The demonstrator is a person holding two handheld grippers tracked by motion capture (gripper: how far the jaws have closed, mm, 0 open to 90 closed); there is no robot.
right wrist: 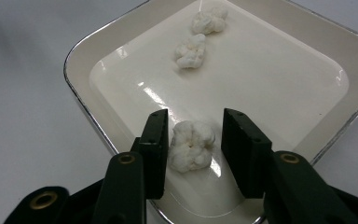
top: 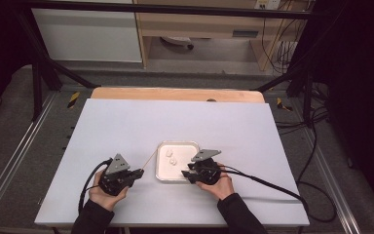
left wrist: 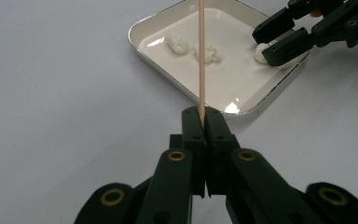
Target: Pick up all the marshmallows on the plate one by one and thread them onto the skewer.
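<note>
My left hand-held gripper is clamped tight on the butt end of a thin wooden skewer, so the stick juts straight out past the jaws with its point over the white tray. I hold it low and level near the front edge of the counter, just left of the tray, so the tip is lined up with the food and ready to take a piece.

The tray sits toward the front middle of the counter, and three white popcorn-like puffs lie in it. Two of them rest close together toward the tray's far-left part. The third puff lies by the tray's near right rim, and my right hand-held gripper straddles it: the left jaw appears to touch it, while a gap shows at the right jaw, so it is not yet gripped. I come in low over the rim so the jaws can pinch the puff gently without crushing it, then bring it to the skewer's point.
</note>
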